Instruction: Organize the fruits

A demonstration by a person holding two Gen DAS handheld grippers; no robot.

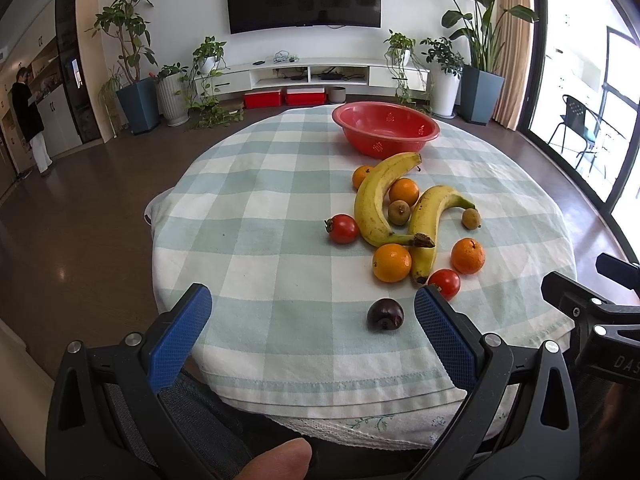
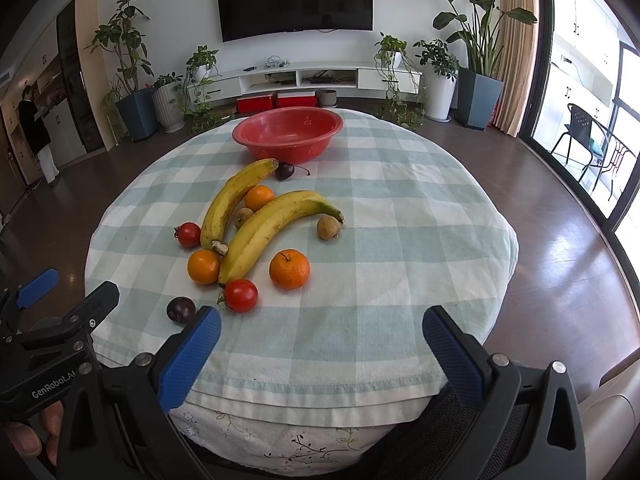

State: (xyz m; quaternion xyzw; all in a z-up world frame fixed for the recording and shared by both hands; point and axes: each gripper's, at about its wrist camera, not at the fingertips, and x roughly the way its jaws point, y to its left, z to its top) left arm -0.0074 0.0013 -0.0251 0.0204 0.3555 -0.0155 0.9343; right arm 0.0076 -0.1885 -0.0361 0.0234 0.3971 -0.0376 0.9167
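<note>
A red bowl (image 1: 385,128) (image 2: 289,132) stands empty at the far side of the checked tablecloth (image 1: 272,216) (image 2: 400,220). In front of it lie two bananas (image 1: 380,196) (image 2: 276,228), several oranges (image 1: 391,263) (image 2: 289,269), two tomatoes (image 1: 342,229) (image 2: 240,295), brown longans (image 1: 471,218) (image 2: 329,227) and a dark plum (image 1: 385,314) (image 2: 181,309). A dark cherry (image 2: 285,171) lies by the bowl. My left gripper (image 1: 312,320) hovers open near the table's front edge, the plum between its fingers' line. My right gripper (image 2: 320,336) is open over bare cloth.
The round table's front edge (image 2: 312,404) is close below both grippers. Behind the table are potted plants (image 1: 134,80), a white TV shelf (image 1: 312,74), red boxes (image 1: 286,97) and a wall TV. A person (image 1: 30,118) stands far left. A glass door (image 2: 592,92) is at right.
</note>
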